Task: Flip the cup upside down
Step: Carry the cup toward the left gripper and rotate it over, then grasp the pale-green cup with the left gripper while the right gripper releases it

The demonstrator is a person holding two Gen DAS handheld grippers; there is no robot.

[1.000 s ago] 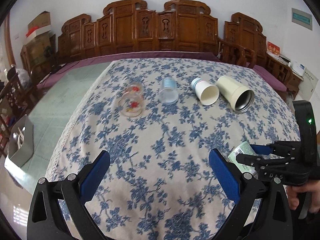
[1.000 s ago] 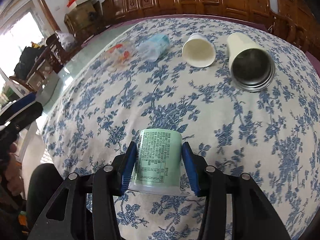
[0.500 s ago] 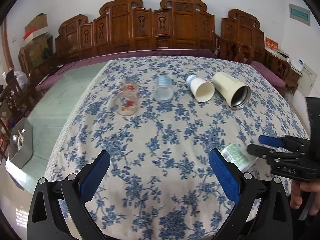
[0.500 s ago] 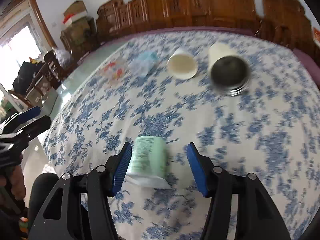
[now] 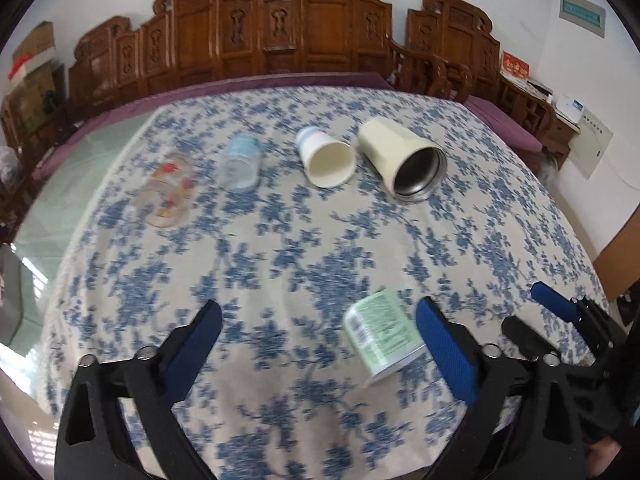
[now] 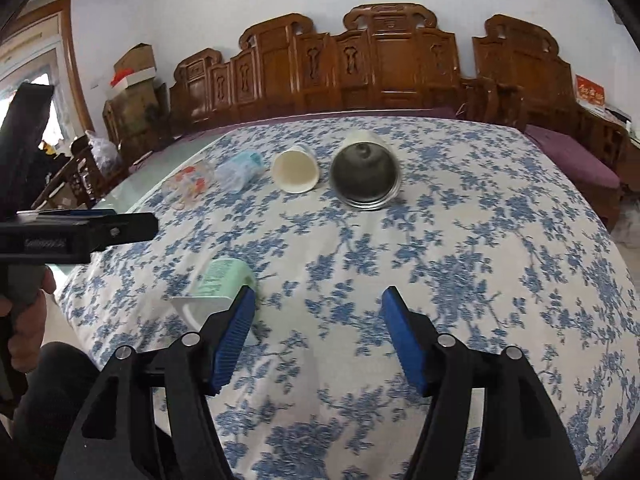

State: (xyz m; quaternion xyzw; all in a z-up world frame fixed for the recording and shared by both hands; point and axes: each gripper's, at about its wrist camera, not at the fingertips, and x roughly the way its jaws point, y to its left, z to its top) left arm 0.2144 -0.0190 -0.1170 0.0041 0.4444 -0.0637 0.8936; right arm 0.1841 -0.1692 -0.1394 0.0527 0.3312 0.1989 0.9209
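A green labelled cup [image 5: 382, 332] stands mouth-down on the floral tablecloth near the front edge; it also shows in the right wrist view [image 6: 216, 286]. My left gripper [image 5: 320, 344] is open and empty, its right finger just beside the cup. My right gripper [image 6: 318, 328] is open and empty, drawn back to the right of the cup; it shows in the left wrist view [image 5: 532, 312] too. Four cups lie on their sides at the back: a glass with red print [image 5: 168, 192], a clear blue cup [image 5: 240, 164], a white paper cup [image 5: 326, 158], a cream steel-lined tumbler [image 5: 404, 160].
The tablecloth [image 5: 304, 264] covers a table with its front edge near both grippers. Carved wooden chairs [image 5: 304, 24] line the far side. The left gripper body [image 6: 76, 232] and hand sit at the left of the right wrist view.
My right gripper opened, let go of the green cup and pulled back to the right. My left gripper swung right toward the cup. The cup now stands free on the cloth.
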